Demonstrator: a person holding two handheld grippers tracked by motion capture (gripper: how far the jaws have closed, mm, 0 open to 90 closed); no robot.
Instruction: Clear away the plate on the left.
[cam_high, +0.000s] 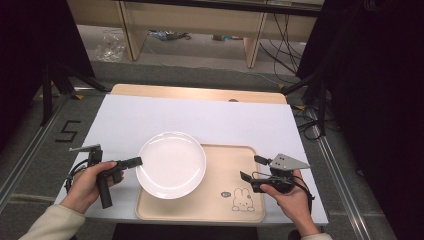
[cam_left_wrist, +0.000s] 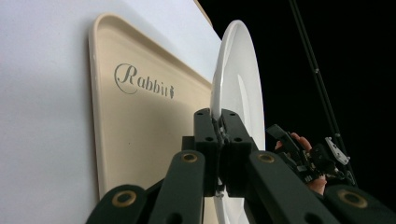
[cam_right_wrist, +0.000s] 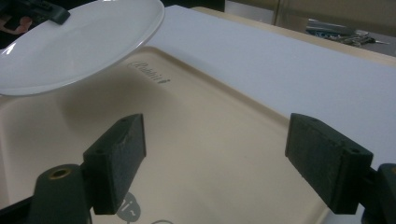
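The white plate is over the left part of the beige tray. The tray sits at the near edge of the white table, and it has a little rabbit picture near its front. In the right gripper view the plate is tipped, with its far side lifted off the tray and a shadow under it.

The left gripper pinches the plate's rim at about nine o'clock. Its two black jaws are squeezed tight on the thin edge, as the left gripper view shows. The right gripper hovers over the tray's right edge, at about three o'clock from the plate. Its jaws stand wide apart with nothing between them.

The plate looks hard and stiff, so it will not bend. It looks smooth and shiny, so it may slip out of a pinch. It may crack or chip if it drops. It is probably a bit heavy for one small grip on one side, so it wants to tip down. The rim is the best place to hold. A second pinch on the other side, at three o'clock, would keep it steady.
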